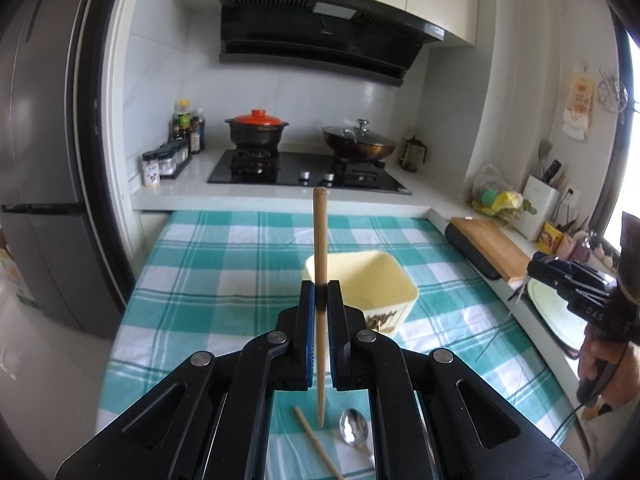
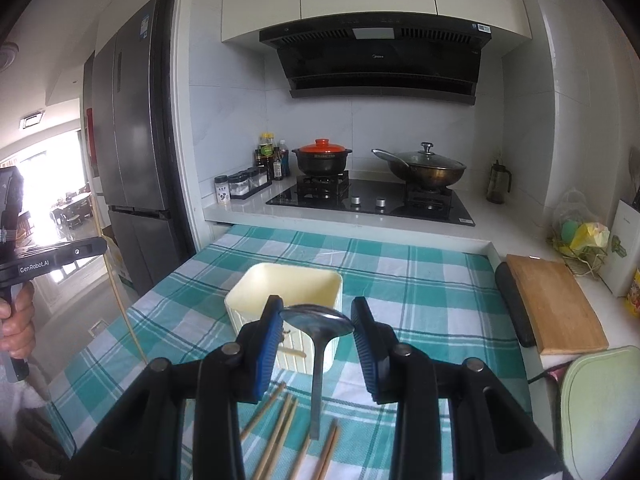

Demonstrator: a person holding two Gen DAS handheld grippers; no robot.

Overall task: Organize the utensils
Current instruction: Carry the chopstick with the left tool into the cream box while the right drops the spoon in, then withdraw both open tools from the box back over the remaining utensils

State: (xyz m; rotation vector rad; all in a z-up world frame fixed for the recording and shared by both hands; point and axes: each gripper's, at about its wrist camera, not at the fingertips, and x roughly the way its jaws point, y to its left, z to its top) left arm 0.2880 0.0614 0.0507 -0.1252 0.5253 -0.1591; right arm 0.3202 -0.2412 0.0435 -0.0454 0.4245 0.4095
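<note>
Upright, one utensil in each gripper above the checked tablecloth (image 2: 420, 280).
Left gripper (image 1: 321, 294) pinches a wooden chopstick (image 1: 320, 264) standing vertical; right gripper (image 2: 316, 320) seems to clamp a steel spoon (image 2: 318, 322), bowl up, handle hanging. Loose chopsticks (image 2: 280, 424) lie nearest; beyond, the cream container (image 2: 280, 284) has bare cloth around it. "GenRobot.AI" marks the left tool.

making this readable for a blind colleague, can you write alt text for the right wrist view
The right gripper holds a metal spoon by its bowl, handle hanging down, just in front of a cream tub on a green checked cloth. Several chopsticks lie on the cloth below, with a stove behind.
</note>
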